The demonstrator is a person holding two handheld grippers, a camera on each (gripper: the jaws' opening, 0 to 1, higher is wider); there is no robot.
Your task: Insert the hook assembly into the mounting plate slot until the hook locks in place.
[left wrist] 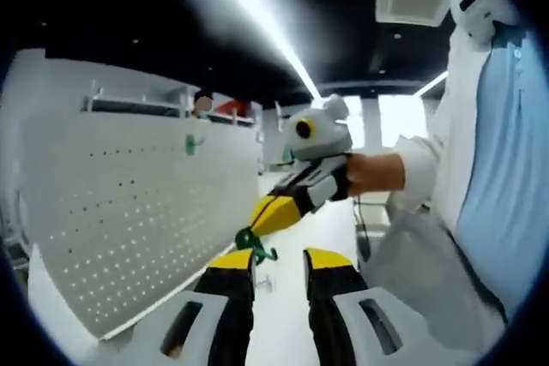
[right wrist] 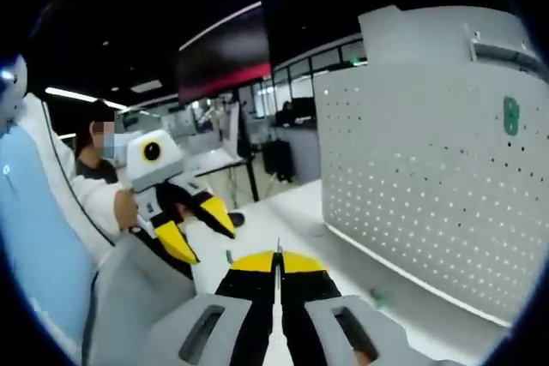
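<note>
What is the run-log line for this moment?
left tool open, empty | right tool shut on green hook | hook apart from pegboard, not yet inserted

Matt white perforated pegboard point(left wrist: 129, 212), green plastic hook point(left wrist: 254, 244)

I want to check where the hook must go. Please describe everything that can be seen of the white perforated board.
The white perforated board stands upright on the white table, resting on its lower edge. It looks like painted sheet metal, with regular rows of small holes over its face. One green hook already sits high on it; in the right gripper view the same piece shows near the board's upper part. Neither gripper touches the board. The right gripper holds another green hook in front of it.
</note>
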